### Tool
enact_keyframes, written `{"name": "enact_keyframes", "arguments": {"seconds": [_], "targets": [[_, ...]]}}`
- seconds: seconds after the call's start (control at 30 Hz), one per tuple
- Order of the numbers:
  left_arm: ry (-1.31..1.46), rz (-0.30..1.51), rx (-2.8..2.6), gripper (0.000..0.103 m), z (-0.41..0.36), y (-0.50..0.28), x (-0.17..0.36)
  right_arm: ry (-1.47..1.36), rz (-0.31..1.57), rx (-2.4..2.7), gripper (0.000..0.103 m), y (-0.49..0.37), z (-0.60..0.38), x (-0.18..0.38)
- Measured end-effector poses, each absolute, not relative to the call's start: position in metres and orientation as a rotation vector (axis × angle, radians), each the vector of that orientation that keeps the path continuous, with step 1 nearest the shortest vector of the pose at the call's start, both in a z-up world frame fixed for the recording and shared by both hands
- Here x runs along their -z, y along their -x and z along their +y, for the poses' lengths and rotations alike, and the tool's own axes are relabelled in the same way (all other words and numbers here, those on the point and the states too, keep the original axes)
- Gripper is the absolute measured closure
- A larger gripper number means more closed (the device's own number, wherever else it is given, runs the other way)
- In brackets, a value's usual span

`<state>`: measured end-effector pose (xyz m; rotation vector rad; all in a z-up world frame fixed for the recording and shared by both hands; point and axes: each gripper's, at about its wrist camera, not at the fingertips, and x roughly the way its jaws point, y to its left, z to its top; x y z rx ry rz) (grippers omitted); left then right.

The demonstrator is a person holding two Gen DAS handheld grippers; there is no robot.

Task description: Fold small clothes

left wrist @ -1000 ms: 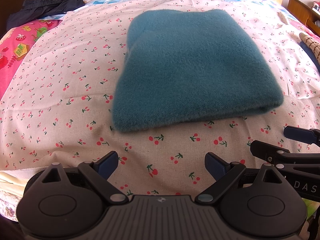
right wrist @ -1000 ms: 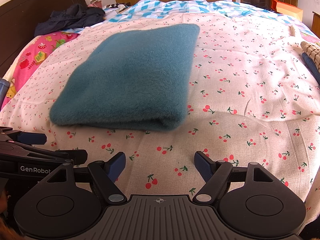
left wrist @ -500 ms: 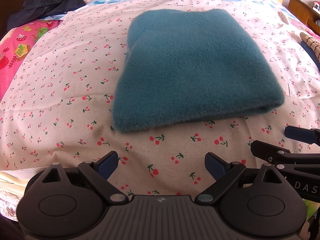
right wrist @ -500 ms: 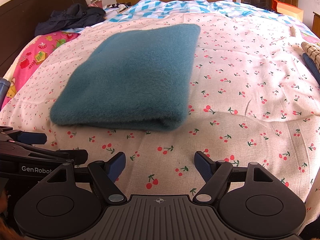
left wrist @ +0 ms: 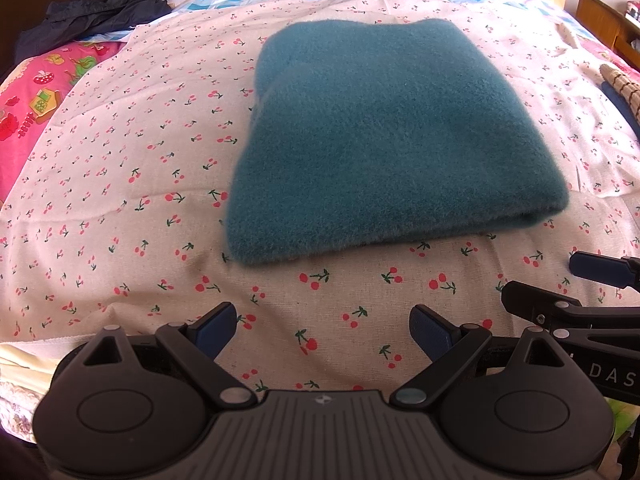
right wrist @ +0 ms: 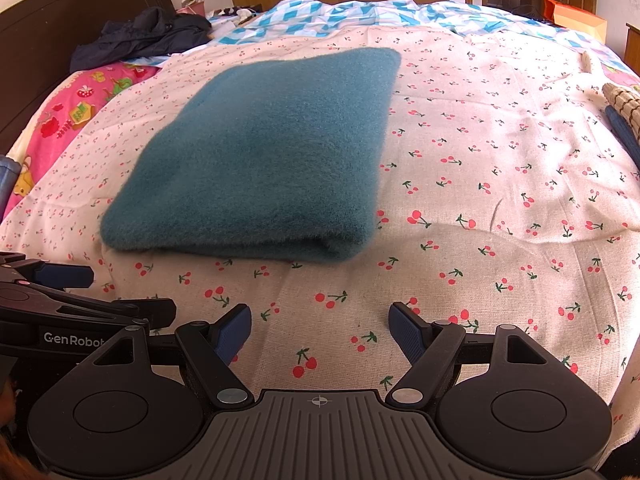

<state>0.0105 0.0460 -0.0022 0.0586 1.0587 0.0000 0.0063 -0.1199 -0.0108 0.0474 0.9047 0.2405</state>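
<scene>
The folded teal fleece garment lies flat on the cherry-print sheet. The left gripper and right gripper hover near its front edge, fingers apart and empty.

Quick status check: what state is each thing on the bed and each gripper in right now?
teal fleece garment: folded, lying flat on the sheet, untouched.
left gripper: open, empty, short of the garment.
right gripper: open, empty, short of the garment.
cherry-print sheet: spread flat.
dark jacket: crumpled, unfolded.
</scene>
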Motion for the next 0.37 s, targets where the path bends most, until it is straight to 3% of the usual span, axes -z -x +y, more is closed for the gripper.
{"name": "enact_keyframes", "arguments": {"seconds": [0.37], "targets": [[-0.063,1.058,-0.005,0.005,0.0446,-0.0105,0.0019,-0.048,0.905,-0.24,0.026,-0.0061,-0.1197,0.0107]]}}
